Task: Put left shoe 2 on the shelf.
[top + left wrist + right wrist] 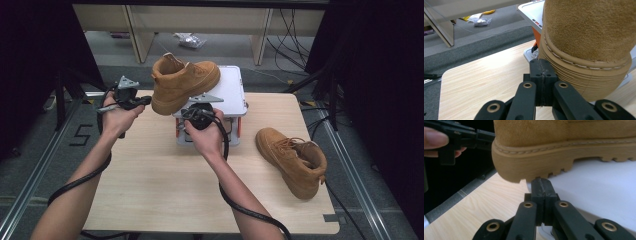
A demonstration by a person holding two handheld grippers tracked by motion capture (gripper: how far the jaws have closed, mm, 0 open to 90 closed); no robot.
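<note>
Nearest to me, my two forearms come up over the pale wooden counter [150, 185], each hand carrying a set of tongs with its cable trailing back. My right tongs [196, 111] sit at the front edge of the white box [231, 87], jaws pressed flat together on nothing, their tips just under the heel tread of the raised boot [182, 80]. My left tongs [145, 101] are likewise clenched empty, with the tips against the ribbed sole edge at the boot's heel; I cannot tell whether they quite touch it. The tan boot stands on the lid of the white box, its heel jutting past the box's left edge and over the counter, toe pointing away to the right. Off to my right, well apart from the box, a second boot [292, 160] of the same tan lies on the counter. Beyond the counter lies grey floor with cables [292, 30].
</note>
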